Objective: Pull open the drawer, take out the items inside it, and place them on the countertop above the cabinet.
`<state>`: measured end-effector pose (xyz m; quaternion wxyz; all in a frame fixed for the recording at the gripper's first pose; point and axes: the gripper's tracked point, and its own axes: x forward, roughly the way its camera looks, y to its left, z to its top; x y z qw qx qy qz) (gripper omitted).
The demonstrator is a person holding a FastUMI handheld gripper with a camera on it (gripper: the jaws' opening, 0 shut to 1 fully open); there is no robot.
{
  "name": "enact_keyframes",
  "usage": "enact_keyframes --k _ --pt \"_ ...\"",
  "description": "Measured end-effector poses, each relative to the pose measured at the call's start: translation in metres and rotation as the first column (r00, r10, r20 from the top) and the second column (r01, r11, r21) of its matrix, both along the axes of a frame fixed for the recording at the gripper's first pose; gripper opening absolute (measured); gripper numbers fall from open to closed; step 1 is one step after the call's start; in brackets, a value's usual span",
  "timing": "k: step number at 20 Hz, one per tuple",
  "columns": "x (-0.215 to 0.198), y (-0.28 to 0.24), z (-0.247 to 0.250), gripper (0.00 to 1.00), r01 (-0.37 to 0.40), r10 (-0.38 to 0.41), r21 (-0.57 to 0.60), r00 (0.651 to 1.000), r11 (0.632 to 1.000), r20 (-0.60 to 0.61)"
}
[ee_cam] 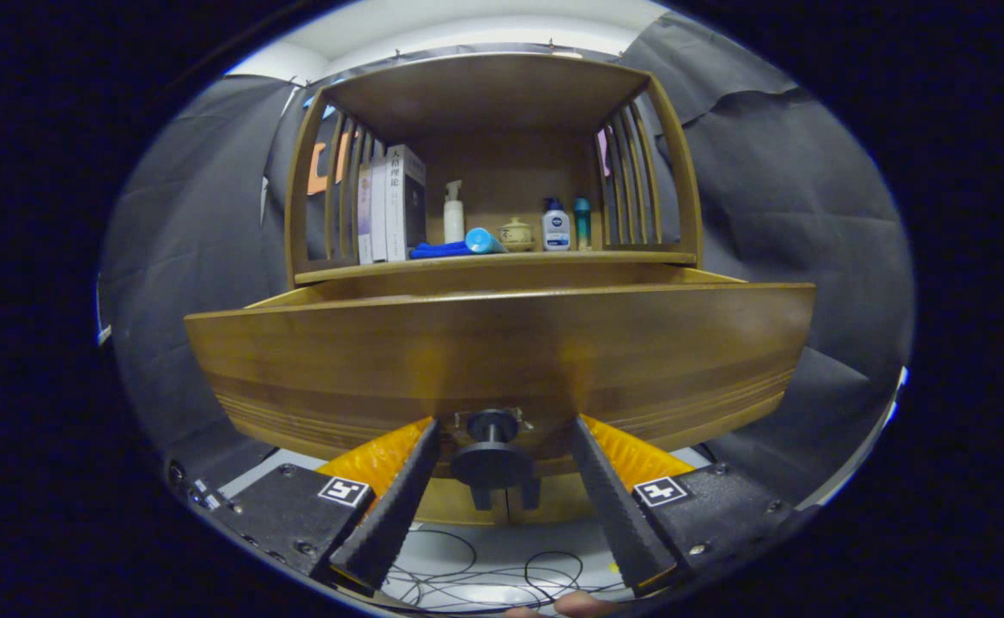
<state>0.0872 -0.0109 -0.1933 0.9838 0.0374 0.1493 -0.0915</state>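
Gripper view: gripper (499, 429) sits low in front of the wooden cabinet (493, 103), fingers spread apart, one on each side of the drawer knob (492, 455), neither touching it as far as I can tell. Knob is a dark round pull, stem pointing straight out of the drawer front toward the camera. Drawer (502, 352) is pulled out; its front panel runs with long axis horizontal, crosswise to the fingers, just ahead of the fingertips. Drawer sides are visible receding back to the cabinet, but the interior is hidden behind the front panel, so can't tell what's in it. On the countertop (656, 257) above the drawer, under the top shelf: upright books (395, 206) at the left, a white pump bottle (453, 213) beside them, a blue cloth (438, 250) with a light-blue cylinder (485, 241) lying on its side, a small lidded ceramic pot (516, 232), a white lotion bottle (556, 226), a teal bottle (583, 221). Cables (485, 575) lie on the floor below the fingers.
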Motion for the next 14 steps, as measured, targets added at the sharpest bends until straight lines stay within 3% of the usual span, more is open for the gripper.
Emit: enact_keyframes --k 14 --pt "0.069 -0.007 0.005 0.98 0.002 -0.001 -0.008 1.0 1.0 0.028"
